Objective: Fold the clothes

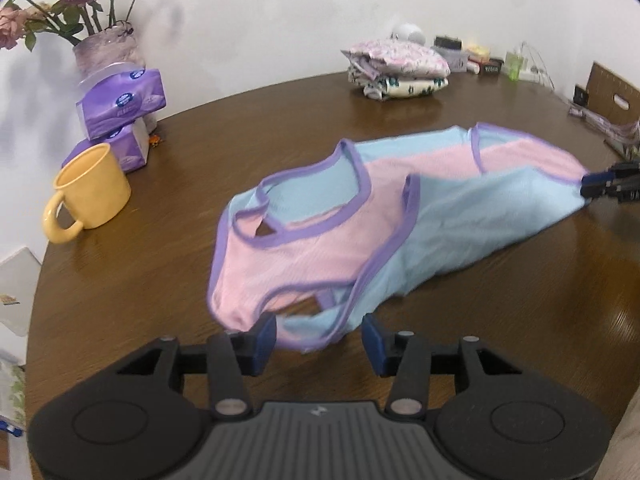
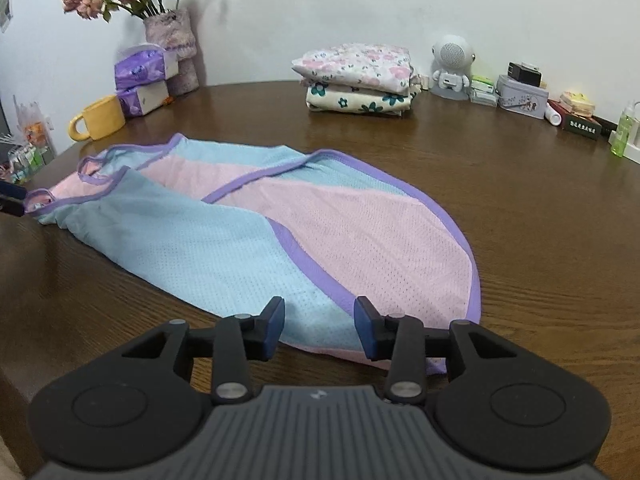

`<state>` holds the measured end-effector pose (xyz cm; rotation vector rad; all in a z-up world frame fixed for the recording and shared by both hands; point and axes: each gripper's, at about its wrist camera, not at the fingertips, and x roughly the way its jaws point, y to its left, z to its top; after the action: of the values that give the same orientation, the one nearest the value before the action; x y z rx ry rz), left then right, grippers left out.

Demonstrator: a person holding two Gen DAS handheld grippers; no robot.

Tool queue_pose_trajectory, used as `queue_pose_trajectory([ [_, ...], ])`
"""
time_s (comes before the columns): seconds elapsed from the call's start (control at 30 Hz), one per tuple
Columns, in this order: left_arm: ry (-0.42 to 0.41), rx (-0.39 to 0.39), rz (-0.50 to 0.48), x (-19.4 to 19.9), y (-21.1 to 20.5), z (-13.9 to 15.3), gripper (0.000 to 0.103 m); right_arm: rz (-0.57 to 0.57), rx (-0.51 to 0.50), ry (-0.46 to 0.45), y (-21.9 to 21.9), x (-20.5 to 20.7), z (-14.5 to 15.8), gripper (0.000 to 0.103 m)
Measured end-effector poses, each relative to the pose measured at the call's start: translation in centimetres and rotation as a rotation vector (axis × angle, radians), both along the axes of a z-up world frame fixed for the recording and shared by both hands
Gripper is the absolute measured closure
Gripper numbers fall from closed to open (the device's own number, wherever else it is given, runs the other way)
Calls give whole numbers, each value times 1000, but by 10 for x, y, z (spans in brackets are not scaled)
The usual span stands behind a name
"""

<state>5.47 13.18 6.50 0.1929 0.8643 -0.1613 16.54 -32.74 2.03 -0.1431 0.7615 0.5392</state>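
A pink and light-blue sleeveless garment with purple trim (image 1: 400, 216) lies stretched across the brown table; it also shows in the right wrist view (image 2: 280, 224). My left gripper (image 1: 318, 340) is open at the shoulder-strap end, the straps lying between its fingers. My right gripper (image 2: 320, 328) is open at the rounded hem end, its fingers over the cloth edge. The right gripper's tips show at the far end in the left wrist view (image 1: 600, 186); the left gripper's tips show at the left edge of the right wrist view (image 2: 12, 200).
A stack of folded floral clothes (image 2: 360, 80) sits at the back. A yellow mug (image 1: 88, 192), purple tissue packs (image 1: 120, 100) and a flower vase (image 1: 104, 48) stand at the left. A small robot figure (image 2: 452, 68), tins and bottles line the back right.
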Motion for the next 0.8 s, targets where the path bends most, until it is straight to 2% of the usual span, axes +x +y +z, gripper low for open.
queue_pose_trajectory([
  [0.23, 4, 114, -127, 0, -7, -9, 56, -6, -41, 12, 10, -4, -3, 58],
  [0.3, 13, 154, -173, 3, -12, -12, 62, -8, -49, 13, 12, -3, -2, 57],
  [0.33, 17, 174, -196, 5, -14, -13, 85, -9, -51, 14, 13, -3, -2, 57],
  [0.37, 22, 194, -219, 7, -16, -15, 103, -11, -52, 15, 13, -3, -2, 57],
  [0.5, 40, 262, -294, 13, -24, -19, 102, -13, -54, 18, 13, -3, -2, 57],
  [0.8, 1, 340, -247, 53, -10, -3, 103, -7, -60, 20, 13, -2, -1, 57],
])
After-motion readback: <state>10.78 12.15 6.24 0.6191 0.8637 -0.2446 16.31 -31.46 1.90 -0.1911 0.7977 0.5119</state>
